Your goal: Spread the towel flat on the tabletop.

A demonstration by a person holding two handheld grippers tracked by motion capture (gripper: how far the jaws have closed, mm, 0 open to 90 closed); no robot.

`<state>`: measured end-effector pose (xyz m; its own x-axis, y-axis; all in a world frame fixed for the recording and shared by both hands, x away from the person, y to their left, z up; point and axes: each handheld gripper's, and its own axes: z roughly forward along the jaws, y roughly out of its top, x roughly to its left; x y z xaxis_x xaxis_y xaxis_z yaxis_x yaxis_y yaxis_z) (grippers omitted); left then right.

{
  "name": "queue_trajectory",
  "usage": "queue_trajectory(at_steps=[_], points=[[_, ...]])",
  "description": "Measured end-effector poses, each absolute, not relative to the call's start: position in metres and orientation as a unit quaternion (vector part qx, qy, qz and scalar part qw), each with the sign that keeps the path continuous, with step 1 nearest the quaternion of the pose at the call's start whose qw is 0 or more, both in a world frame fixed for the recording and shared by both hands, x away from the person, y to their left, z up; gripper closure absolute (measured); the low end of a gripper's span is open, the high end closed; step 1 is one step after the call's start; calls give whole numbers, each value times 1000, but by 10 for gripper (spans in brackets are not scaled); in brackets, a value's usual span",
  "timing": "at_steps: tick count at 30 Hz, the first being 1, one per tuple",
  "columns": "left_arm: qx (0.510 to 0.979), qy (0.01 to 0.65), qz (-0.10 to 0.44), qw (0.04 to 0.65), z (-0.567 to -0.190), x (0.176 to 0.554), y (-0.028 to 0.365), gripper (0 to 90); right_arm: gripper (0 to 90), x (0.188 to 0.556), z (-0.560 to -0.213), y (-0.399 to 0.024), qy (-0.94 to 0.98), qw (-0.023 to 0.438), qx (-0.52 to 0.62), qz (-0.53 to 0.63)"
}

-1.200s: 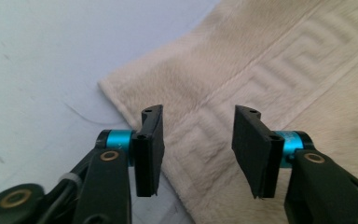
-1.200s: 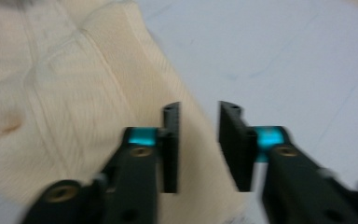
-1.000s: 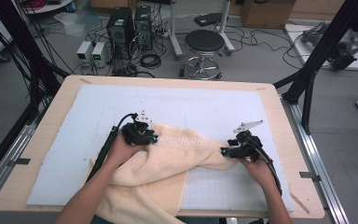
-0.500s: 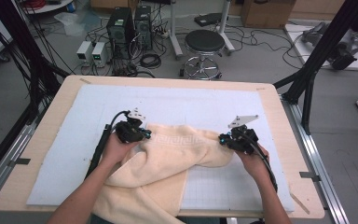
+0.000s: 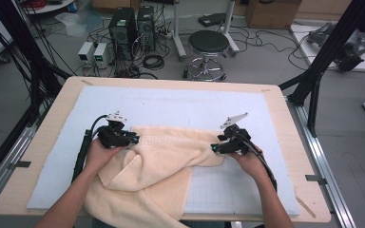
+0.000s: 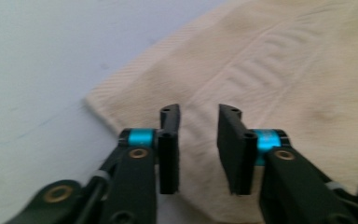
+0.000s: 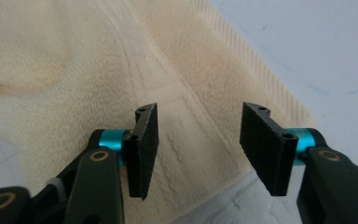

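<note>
I have both claws at the far edge of the cream towel [image 5: 157, 166], one near each far corner, and both have just been opening. The left claw [image 6: 196, 122] stands with its jaws apart over the towel's corner, nothing pinched between them. The right claw [image 7: 199, 122] gapes wider, also with only towel pile under it and none clamped. I judge that the far hem has just been laid down here, corners spread well apart so that edge lies straight. The rest of the towel is bunched and folded over itself toward the near side, spilling past the tabletop's [image 5: 285, 114] front edge. It lies on a pale blue gridded mat [image 5: 180, 104]. Beyond the tabletop I see a round stool [image 5: 209, 42], computer towers [image 5: 133, 23] and loose cables on a grey floor.
</note>
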<state>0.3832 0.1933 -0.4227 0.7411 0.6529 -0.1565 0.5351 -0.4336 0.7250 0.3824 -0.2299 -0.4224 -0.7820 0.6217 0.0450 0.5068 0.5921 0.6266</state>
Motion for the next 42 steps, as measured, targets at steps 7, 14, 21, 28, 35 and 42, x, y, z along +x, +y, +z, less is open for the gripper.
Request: queue_trajectory(at_steps=[7, 14, 21, 28, 35, 42], points=[[854, 348, 57, 383, -434, 379, 194, 464, 431, 379, -431, -226, 890, 102, 321, 307], [855, 351, 120, 362, -434, 374, 189, 746, 719, 377, -428, -222, 896, 92, 307, 307], [844, 367, 112, 374, -431, 376, 192, 863, 849, 381, -423, -226, 888, 90, 310, 329], [829, 361, 129, 408, -405, 365, 201, 867, 852, 372, -385, -229, 873, 113, 295, 372], [830, 338, 119, 428, -379, 341, 209, 867, 851, 344, -357, -228, 882, 107, 265, 374], [823, 362, 133, 418, -374, 378, 199, 871, 853, 356, -364, -229, 887, 91, 272, 363]])
